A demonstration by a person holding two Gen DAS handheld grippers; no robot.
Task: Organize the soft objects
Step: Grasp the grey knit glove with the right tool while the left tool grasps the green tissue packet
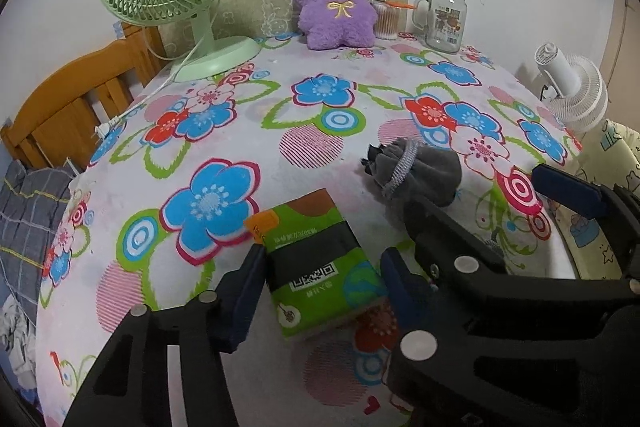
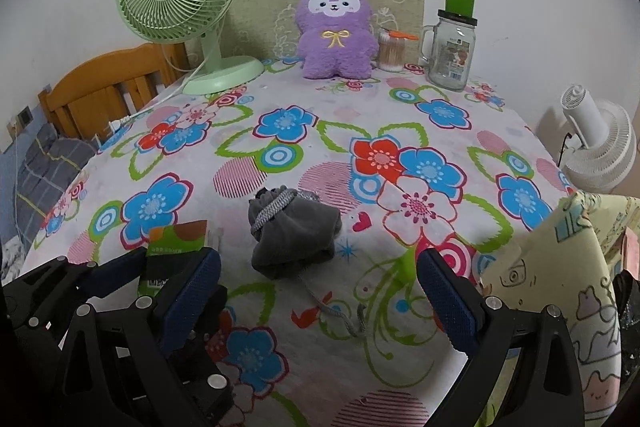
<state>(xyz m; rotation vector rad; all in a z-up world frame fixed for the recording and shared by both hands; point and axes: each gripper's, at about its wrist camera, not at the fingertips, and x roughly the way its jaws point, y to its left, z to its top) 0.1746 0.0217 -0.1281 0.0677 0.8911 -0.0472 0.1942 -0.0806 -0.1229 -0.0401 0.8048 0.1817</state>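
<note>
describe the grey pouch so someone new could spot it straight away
Start at the flowered tablecloth and come to its near side, ahead of the right gripper. There lies the grey drawstring pouch, right of the green tissue pack. It alone is plain grey, cinched with a cord.

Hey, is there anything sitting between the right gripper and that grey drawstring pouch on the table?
Nothing visible is in the way. The right gripper is open, and only bare floral tablecloth lies between its fingers and the grey pouch. The green tissue pack sits off to the side, between the left gripper's fingers.
</note>
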